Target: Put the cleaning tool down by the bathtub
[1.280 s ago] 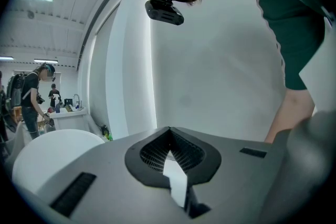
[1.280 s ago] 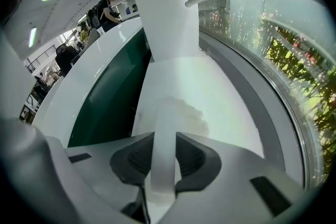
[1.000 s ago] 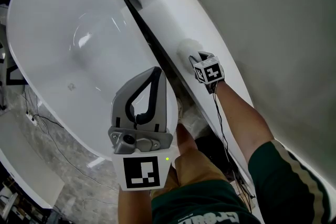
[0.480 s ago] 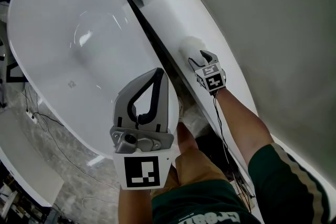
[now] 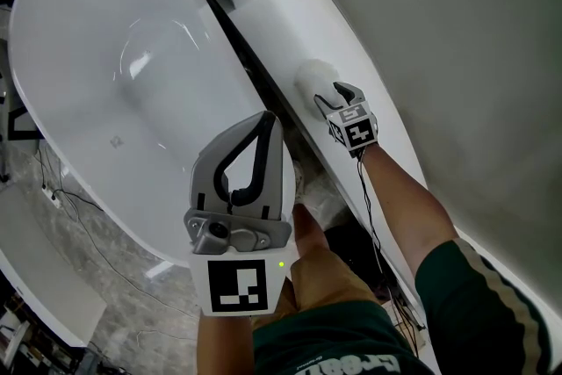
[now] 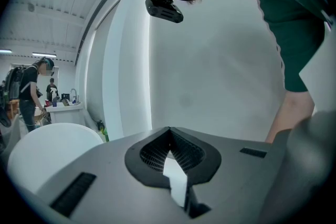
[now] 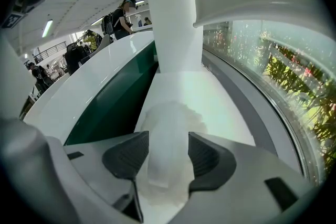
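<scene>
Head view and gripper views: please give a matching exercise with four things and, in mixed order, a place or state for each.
1. left gripper
2. right gripper
3. cleaning tool
4. bathtub

A. lies on the white ledge
B. jaws together, nothing between
C. left of the white ledge in the head view
D. jaws apart, astride the tool

Pairs: 1-B, 2-D, 3-A, 4-C.
The right gripper's jaws have just been opening, the cleaning tool between them.

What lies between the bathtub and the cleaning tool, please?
In the head view, a narrow dark gap and a strip of the white ledge separate the bathtub from the cleaning tool.
</scene>
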The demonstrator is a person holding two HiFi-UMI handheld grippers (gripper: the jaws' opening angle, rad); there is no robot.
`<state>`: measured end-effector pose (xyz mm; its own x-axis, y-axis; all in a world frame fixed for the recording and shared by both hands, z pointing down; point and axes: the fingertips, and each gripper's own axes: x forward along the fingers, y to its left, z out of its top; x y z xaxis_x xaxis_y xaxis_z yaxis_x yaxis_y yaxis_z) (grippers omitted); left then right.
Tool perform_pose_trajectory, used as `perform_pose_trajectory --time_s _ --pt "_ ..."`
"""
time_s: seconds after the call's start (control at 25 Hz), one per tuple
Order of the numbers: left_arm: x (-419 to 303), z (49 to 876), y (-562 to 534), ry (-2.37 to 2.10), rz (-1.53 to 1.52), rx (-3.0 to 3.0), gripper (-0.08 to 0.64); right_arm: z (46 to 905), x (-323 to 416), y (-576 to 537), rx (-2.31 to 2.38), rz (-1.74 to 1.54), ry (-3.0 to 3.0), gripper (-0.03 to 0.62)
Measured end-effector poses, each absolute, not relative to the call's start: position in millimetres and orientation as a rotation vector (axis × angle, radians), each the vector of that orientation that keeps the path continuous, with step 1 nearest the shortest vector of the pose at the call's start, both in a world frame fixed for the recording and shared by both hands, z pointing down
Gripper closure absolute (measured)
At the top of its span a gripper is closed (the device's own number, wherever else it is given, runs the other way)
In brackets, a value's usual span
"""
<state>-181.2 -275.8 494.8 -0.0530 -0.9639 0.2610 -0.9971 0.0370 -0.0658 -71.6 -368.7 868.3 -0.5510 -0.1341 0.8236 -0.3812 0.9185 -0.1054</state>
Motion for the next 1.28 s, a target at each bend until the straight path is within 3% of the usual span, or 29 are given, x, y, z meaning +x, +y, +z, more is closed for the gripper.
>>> perform_pose_trajectory --time_s 1.28 --pt "-172.2 449.7 -266.9 -2.173 0.318 2.124 0.554 814.2 -78.9 -370.8 0.42 0.326 -2.215 0.368"
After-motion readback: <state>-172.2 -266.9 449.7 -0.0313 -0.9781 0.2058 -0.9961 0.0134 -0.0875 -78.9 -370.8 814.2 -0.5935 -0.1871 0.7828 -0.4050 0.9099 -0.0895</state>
